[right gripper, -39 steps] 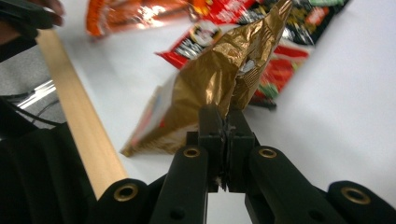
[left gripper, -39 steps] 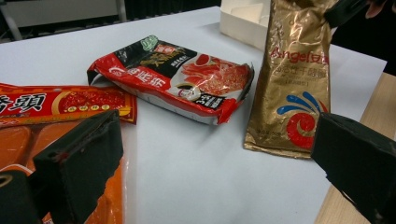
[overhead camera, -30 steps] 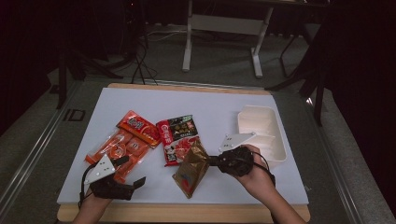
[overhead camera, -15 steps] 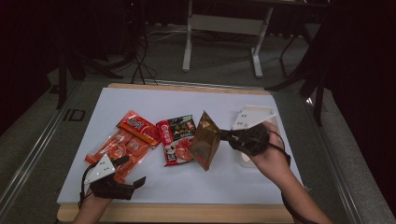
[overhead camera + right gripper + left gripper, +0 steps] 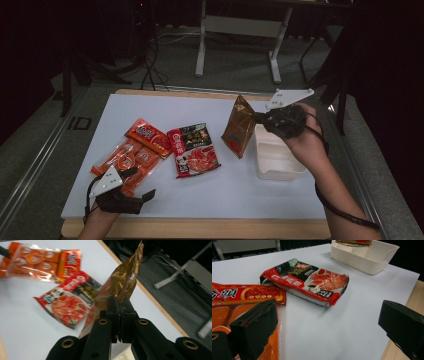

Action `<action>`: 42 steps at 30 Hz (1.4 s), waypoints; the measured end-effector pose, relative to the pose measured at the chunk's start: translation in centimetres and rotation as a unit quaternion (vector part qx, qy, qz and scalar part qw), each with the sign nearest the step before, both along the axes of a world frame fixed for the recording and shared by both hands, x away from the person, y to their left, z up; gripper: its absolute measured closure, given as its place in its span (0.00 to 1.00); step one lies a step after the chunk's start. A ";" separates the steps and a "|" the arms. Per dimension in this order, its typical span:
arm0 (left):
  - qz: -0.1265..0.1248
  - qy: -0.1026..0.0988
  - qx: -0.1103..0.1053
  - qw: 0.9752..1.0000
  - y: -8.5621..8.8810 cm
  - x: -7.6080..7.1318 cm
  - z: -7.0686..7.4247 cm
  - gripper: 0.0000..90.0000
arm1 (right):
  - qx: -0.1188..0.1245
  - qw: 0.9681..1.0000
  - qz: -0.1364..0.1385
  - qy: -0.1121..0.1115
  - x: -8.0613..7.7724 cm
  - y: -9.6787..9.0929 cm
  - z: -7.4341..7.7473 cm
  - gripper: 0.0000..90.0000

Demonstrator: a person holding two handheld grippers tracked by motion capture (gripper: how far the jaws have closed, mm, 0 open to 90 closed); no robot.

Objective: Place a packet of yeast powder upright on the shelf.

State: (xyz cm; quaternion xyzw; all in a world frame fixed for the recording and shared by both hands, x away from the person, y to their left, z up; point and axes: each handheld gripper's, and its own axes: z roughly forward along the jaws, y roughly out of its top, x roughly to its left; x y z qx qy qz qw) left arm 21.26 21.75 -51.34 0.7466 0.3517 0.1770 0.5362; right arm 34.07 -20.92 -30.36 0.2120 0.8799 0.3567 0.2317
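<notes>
Clamped tight on one edge of a crinkled gold-brown foil pouch: the black fingers of the right gripper, closed together with only the foil between them. Pouch shiny and metallic, creased along its length, a patch of red print low on its face, sealed top edge pointing up and away from the fingers in the right gripper view. Held clear of the white surface, hanging tilted just beside the near-left rim of the cream rectangular plastic tray, lower corner close to that rim. One such pouch.

Spread wide apart with nothing between them: the fingers of the left gripper, low over the surface, well left of the tray.

Left of the tray, lying flat: one red-and-black printed snack bag, nearest to it; then one red rectangular packet with white characters; beyond that, one clear-fronted orange multi-pack, partly under the red packet. Four packages in all, one tray, two grippers.
</notes>
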 end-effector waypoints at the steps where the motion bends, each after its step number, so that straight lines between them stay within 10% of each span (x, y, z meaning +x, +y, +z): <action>1: 0.001 0.000 -0.002 1.000 0.0 0.0 0.0 0.03 | 0.000 1.000 0.000 0.000 0.0 0.0 0.0 0.99; 21: 0.002 0.004 0.002 1.000 -0.1 0.2 -0.2 0.03 | 0.006 0.998 -0.069 -0.010 5.1 -5.4 1.8 0.99; 42: 0.009 0.001 -0.002 1.000 -0.1 0.2 -0.2 0.03 | -0.017 0.991 -0.130 0.031 10.0 -9.8 -0.7 0.99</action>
